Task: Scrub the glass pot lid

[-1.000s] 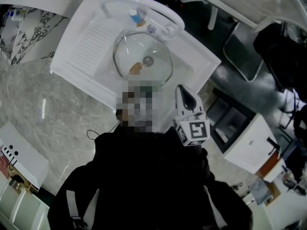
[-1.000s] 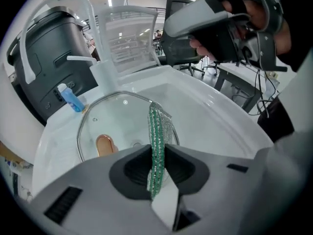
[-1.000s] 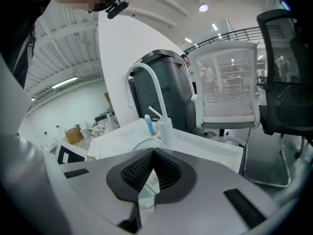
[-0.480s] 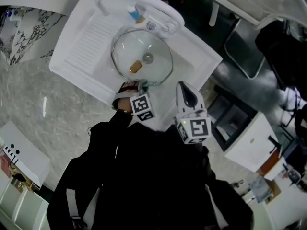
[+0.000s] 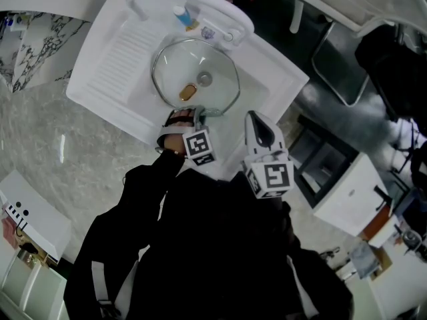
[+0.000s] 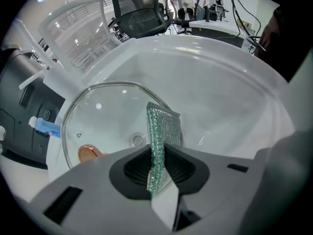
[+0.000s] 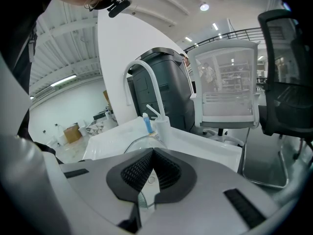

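- While the glass pot lid (image 5: 213, 72) lies flat in the basin of the white sink (image 5: 107, 59), the left gripper (image 6: 157, 148) pinches a green scouring pad (image 6: 164, 124) upright over the near edge of the lid.
- The right gripper (image 7: 152, 151) is just to the right, with its jaws pressed together on nothing.
- A blue tube (image 5: 181, 15) stands at the far side of the sink.

We are standing in what looks like an open lab hall: a white sink (image 5: 113, 52) sitting among office chairs (image 7: 288, 67), cabled desks (image 6: 215, 26), and ceiling lights (image 7: 204, 7) glowing high overhead.
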A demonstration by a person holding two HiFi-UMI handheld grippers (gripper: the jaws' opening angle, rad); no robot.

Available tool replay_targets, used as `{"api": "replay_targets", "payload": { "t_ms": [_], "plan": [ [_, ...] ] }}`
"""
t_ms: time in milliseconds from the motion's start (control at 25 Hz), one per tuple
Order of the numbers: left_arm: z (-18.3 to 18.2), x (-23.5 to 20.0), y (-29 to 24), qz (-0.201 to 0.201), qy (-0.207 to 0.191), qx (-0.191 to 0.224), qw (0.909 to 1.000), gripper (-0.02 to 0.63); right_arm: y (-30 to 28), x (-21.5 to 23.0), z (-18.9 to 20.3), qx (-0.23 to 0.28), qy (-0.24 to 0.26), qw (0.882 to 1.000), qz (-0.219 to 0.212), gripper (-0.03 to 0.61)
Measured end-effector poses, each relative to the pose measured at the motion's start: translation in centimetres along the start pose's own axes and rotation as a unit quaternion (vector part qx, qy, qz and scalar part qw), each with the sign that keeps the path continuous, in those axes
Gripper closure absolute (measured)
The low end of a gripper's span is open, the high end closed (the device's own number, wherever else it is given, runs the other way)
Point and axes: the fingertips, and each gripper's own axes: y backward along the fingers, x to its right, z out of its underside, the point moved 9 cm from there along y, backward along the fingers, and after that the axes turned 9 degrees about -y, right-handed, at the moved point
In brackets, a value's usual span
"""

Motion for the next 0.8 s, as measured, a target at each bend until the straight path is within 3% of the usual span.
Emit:
{"api": "replay_targets", "payload": {
  "t_ms": [800],
  "plan": [
    [0.0, -2.3, 0.6, -0.048, -0.006, 0.014, 0.9987, 0.543, -0.7, -0.1, -0.2, -0.004, 0.000, 1.000, -0.001, 0.575]
  ]
}}
